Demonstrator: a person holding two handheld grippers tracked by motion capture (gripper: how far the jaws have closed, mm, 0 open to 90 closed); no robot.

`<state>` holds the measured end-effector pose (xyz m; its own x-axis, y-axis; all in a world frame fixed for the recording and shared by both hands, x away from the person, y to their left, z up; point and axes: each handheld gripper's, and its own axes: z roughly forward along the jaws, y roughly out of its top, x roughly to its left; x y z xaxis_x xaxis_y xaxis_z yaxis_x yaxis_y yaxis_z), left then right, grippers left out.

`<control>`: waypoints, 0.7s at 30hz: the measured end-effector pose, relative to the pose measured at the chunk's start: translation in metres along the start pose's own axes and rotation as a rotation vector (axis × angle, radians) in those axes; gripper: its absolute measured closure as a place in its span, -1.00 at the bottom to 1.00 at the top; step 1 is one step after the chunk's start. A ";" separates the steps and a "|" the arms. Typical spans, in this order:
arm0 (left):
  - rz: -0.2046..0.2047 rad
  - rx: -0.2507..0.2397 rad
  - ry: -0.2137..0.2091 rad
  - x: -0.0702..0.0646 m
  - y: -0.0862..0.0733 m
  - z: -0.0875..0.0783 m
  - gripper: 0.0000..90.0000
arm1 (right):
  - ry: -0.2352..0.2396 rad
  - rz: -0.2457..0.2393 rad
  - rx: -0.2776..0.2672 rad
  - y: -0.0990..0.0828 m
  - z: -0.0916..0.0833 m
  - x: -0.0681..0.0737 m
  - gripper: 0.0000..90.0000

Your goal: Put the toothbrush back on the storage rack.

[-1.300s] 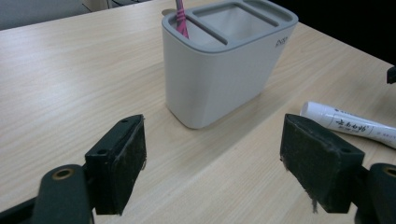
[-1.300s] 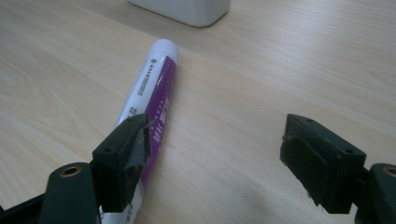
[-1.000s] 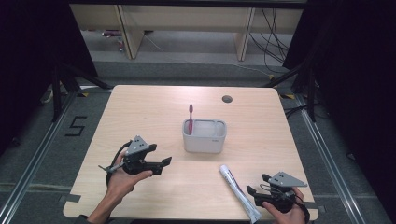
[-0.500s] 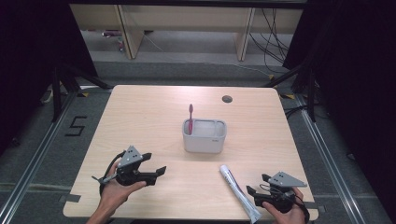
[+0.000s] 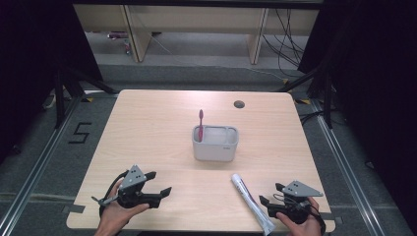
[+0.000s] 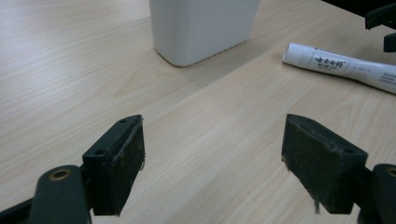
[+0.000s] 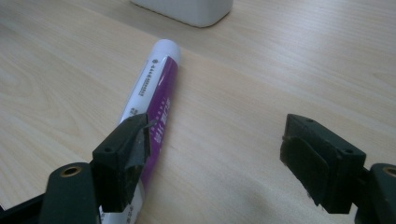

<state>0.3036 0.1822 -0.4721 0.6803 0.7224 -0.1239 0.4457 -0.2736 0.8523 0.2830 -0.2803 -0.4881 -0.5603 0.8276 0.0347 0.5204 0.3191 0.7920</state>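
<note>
A white holder (image 5: 215,145) stands mid-table with a pink toothbrush (image 5: 200,120) upright in its left compartment. A white and purple toothpaste tube (image 5: 251,201) lies flat near the front right. My left gripper (image 5: 158,182) is held open at the front left, aimed right, with nothing between its jaws (image 6: 212,163); ahead of it are the holder (image 6: 201,28) and the tube (image 6: 345,67). My right gripper (image 5: 270,193) is open just right of the tube. In the right gripper view (image 7: 219,154) its left jaw stands in front of the tube (image 7: 154,93), with no grip on it.
The wooden table (image 5: 147,128) has a round cable hole (image 5: 239,104) at its back right. Both hands sit close to the front edge. Shelf legs and cables stand on the floor behind the table. A "5" mark (image 5: 78,132) is taped on the floor at left.
My left gripper has drawn back toward the front left edge of the table, still open. The right gripper, tube and holder have stayed put.
</note>
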 end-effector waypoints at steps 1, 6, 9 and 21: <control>-0.001 0.005 -0.001 -0.001 -0.001 0.000 -0.53 | 0.000 0.000 0.000 0.000 0.000 0.000 -0.45; 0.005 0.020 -0.003 -0.005 -0.010 -0.003 -0.53 | 0.006 0.005 0.001 0.000 0.000 0.000 -0.45; 0.013 0.021 -0.019 -0.008 -0.014 -0.006 -0.53 | 0.005 0.006 0.001 0.000 0.000 0.000 -0.45; 0.034 0.028 -0.007 -0.015 -0.024 -0.017 -0.53 | 0.006 0.020 0.009 0.000 0.000 0.000 -0.45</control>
<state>0.2728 0.1882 -0.4824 0.6992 0.7081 -0.0987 0.4385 -0.3157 0.8414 0.2829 -0.2800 -0.4883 -0.5536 0.8310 0.0540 0.5375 0.3070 0.7854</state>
